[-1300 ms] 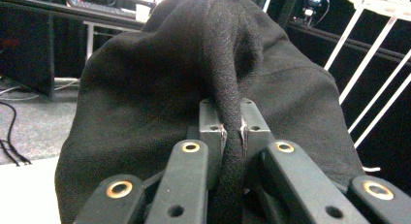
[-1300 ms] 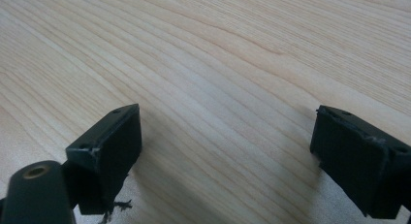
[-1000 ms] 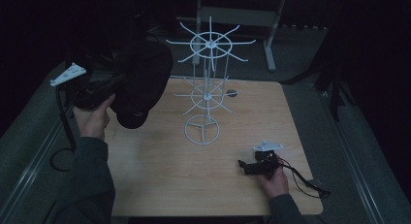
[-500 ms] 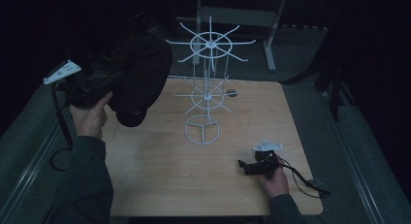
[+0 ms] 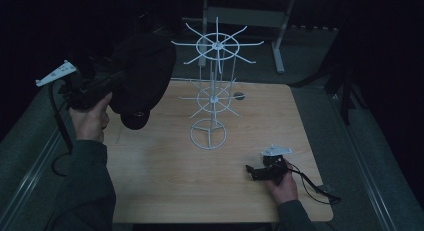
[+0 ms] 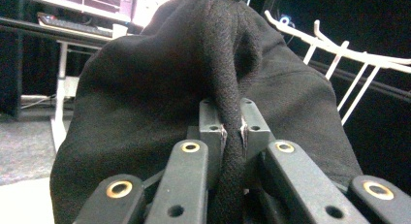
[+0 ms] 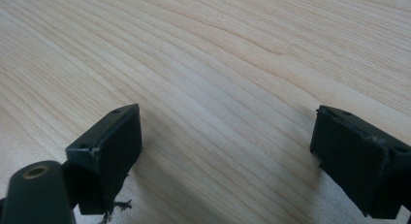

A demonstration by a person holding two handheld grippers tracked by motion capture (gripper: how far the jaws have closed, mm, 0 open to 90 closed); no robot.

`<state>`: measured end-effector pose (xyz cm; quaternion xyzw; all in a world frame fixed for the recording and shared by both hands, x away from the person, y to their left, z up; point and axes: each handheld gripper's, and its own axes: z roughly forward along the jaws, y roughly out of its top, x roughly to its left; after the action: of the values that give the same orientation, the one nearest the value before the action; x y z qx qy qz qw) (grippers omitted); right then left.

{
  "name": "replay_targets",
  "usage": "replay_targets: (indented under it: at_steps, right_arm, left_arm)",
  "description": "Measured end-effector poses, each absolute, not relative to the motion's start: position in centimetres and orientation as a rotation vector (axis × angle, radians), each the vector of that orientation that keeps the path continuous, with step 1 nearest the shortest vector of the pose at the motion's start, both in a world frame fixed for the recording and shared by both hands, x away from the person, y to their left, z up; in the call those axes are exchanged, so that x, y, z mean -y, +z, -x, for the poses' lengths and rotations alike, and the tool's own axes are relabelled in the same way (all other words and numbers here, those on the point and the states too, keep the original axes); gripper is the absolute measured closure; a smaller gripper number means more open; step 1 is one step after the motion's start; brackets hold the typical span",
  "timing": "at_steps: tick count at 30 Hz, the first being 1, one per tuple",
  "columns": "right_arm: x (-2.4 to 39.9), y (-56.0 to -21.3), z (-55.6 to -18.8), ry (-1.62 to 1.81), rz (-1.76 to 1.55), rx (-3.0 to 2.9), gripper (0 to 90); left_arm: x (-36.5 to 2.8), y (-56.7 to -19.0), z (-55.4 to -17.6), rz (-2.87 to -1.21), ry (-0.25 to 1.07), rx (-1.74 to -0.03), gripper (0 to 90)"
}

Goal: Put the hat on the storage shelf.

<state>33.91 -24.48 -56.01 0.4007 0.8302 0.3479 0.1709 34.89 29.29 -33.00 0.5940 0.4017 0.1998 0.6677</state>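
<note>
High view | L claw pinching black cap | R claw spread, on table

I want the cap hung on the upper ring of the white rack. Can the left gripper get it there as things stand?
Probably yes: the left gripper holds the black cap raised beside the rack, level with its top hooks, with nothing between them.

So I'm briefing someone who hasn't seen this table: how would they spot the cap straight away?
Start at the white wire rack standing on the wooden table. Just left of its upper ring of hooks, a black cap hangs in the air above the table's left edge, a fold of it pinched in the left gripper. It is the one soft, dark thing there; the right gripper rests open on the table.
</note>
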Motion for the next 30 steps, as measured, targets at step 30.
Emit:
replay_targets:
  at_steps: [30]
  right_arm:
    - [24.48,-56.01,-33.93,0.988,-1.135,-2.358,10.9]
  left_arm:
    - [-30.24,-32.24,-34.61,-1.296,0.409,-0.862,84.6]
